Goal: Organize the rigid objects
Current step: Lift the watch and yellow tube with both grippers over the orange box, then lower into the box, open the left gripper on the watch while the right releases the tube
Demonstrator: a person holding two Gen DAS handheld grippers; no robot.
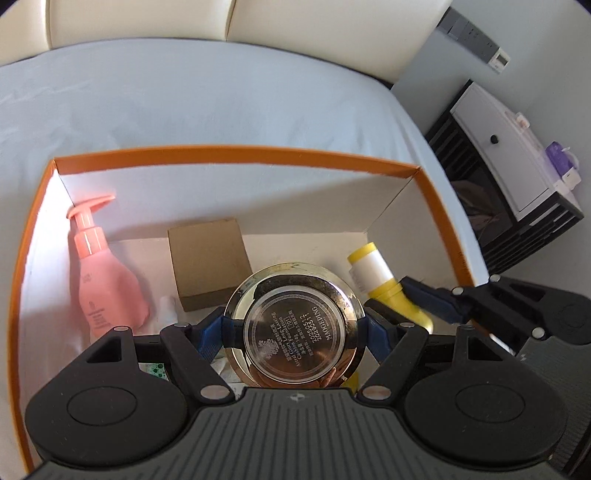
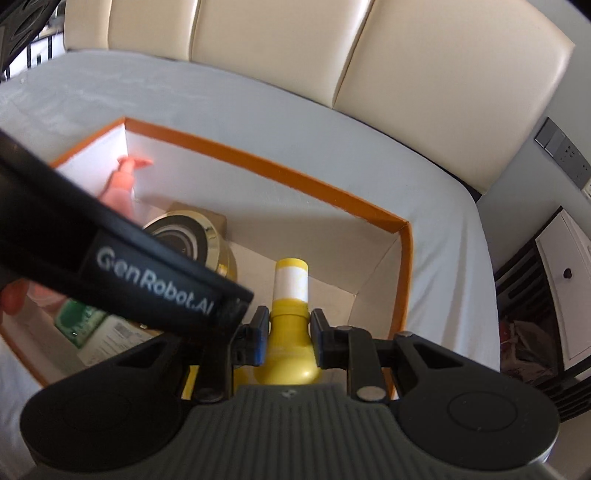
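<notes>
in the left wrist view the left gripper (image 1: 293, 326) has its blue fingers (image 1: 212, 332) clamped on either side of a round gold compact (image 1: 293, 325), which faces the camera with its printed underside; the compact hangs over the inside of an orange-edged box (image 1: 236, 153) that sits on a bed (image 1: 207, 96) with a pale blue sheet; inside the box a pink pump bottle (image 1: 101, 273) lies against the left wall, a brown cardboard carton (image 1: 208, 262) lies beside it near the middle, and something white shows just below the carton, too hidden to name; to the right the right gripper (image 1: 421, 297) reaches in from the edge, its fingers closed on a yellow bottle (image 1: 376, 275) with a white band near its cap; beyond the bed stands a cream headboard (image 1: 325, 26) and, at the far right, a white nightstand (image 1: 498, 147).

in the right wrist view the right gripper (image 2: 290, 328) has its fingers (image 2: 260, 330) pressed on the neck of the yellow bottle (image 2: 291, 314), cap pointing away, over the right end of the box (image 2: 266, 164); the black body of the left gripper crosses the left side, carrying the gold compact (image 2: 192, 236) above the brown carton (image 2: 218, 219); the pink bottle (image 2: 122, 181) is blurred in the far corner; a green and white labelled bottle (image 2: 96, 328) lies on the box floor at lower left; a fingertip shows at the left edge.
</notes>
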